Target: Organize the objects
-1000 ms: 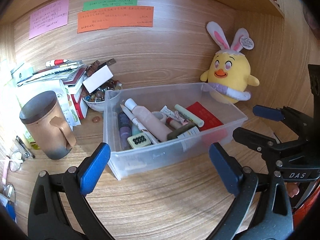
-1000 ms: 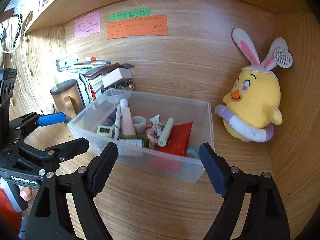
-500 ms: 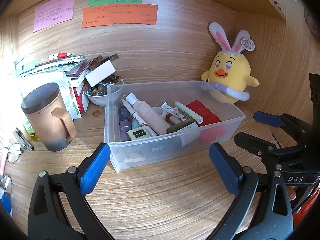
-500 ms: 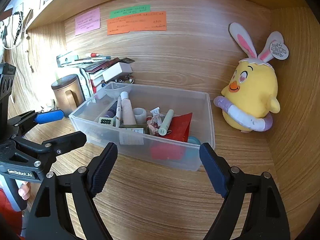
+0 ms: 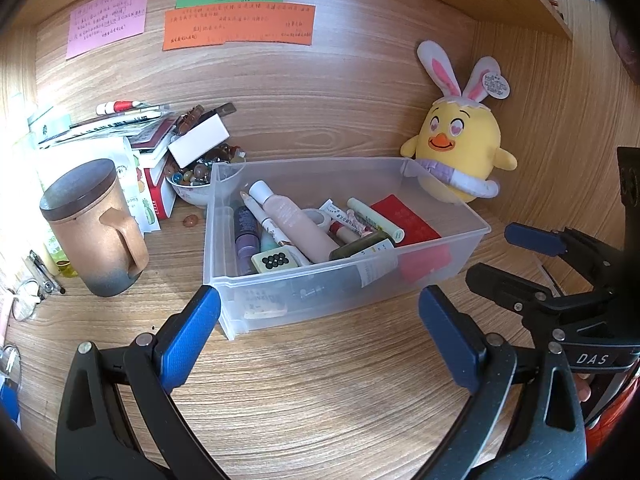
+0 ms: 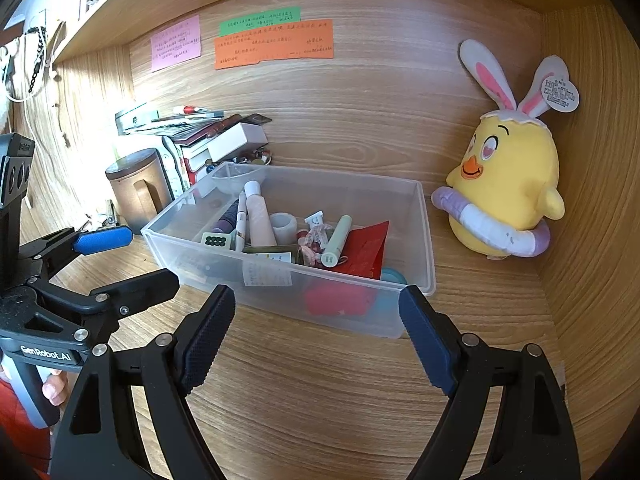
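A clear plastic bin (image 5: 328, 300) stands on the wooden desk and holds a pink tube (image 5: 292, 220), a pale green stick (image 5: 376, 218), a red packet (image 5: 404, 218), a purple bottle (image 5: 246, 228) and a dotted tile (image 5: 276, 260). My left gripper (image 5: 316, 312) hovers open just in front of the bin's near wall, nothing between its blue pads. My right gripper (image 6: 316, 304) is open too, facing the bin (image 6: 412, 220) from the right front. Each gripper shows in the other's view: the right gripper (image 5: 498, 256) and the left gripper (image 6: 146, 258).
A yellow plush chick (image 5: 456, 148) with rabbit ears sits in the back right corner. Left of the bin stand a brown lidded mug (image 5: 92, 228), a bowl of beads (image 5: 192, 184) and a pile of books and boxes (image 5: 132, 132). Wooden walls close the back and right.
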`<action>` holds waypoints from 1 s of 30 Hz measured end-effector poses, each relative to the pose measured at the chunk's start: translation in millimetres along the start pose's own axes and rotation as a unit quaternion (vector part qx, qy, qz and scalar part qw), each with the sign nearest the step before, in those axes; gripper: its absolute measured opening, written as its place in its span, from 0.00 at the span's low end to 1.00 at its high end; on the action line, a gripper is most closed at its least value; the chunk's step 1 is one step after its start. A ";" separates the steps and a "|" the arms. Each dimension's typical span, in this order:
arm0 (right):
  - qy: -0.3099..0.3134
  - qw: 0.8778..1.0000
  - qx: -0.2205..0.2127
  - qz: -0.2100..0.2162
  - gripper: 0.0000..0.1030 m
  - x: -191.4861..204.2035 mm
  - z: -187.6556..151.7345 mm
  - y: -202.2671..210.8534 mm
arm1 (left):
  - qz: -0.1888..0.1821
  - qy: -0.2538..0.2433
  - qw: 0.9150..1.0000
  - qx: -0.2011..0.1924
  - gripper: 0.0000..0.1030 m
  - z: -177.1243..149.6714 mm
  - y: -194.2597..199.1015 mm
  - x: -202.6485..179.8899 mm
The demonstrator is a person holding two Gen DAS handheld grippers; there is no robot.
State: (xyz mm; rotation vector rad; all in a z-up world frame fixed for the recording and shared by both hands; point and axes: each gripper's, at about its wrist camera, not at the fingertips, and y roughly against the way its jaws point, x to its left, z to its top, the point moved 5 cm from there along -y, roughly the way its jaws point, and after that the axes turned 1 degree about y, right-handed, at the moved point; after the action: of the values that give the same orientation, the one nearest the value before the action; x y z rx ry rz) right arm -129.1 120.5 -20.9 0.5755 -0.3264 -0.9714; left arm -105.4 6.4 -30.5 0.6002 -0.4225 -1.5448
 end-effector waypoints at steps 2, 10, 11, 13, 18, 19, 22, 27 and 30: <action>-0.001 1.000 0.000 0.001 0.80 0.0 -0.1 0.0 | -0.001 0.000 1.000 0.000 0.98 0.0 0.2 -0.2; -0.004 1.000 0.000 0.004 0.80 -0.3 -0.5 -0.1 | -0.001 -0.002 1.000 -0.001 0.98 1.3 1.1 -0.6; -0.005 1.000 0.000 0.005 0.80 -0.3 -0.5 -0.4 | -0.001 -0.002 1.000 -0.002 0.98 1.4 1.1 -0.6; -0.006 1.000 0.001 0.005 0.80 -0.4 -0.8 -0.6 | 0.000 -0.003 1.000 -0.002 0.98 1.9 1.5 -1.6; -0.007 1.000 0.002 0.006 0.80 -0.6 -1.0 -1.4 | 0.000 -0.003 1.000 -0.002 0.98 2.4 1.1 -1.3; -0.007 1.000 0.002 0.006 0.80 -0.6 -1.1 -1.5 | 0.000 -0.003 1.000 -0.002 0.98 2.2 0.9 -1.3; -0.007 1.000 0.002 0.006 0.80 -0.7 -1.2 -1.6 | -0.001 -0.003 1.000 -0.002 0.98 2.2 0.7 -0.8; -0.007 1.000 0.001 0.006 0.80 -1.5 -1.1 -2.0 | -0.001 -0.005 1.000 -0.002 0.98 2.4 0.0 -2.5; -0.010 1.000 -0.001 0.006 0.80 -2.0 -1.2 -1.2 | -0.002 -0.006 1.000 0.000 0.98 2.5 -0.6 -3.3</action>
State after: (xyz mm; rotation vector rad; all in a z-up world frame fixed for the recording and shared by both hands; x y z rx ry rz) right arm -130.4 122.1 -22.6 0.5629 -0.3458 -0.9668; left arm -107.3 9.4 -28.5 0.5932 -0.4309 -1.5532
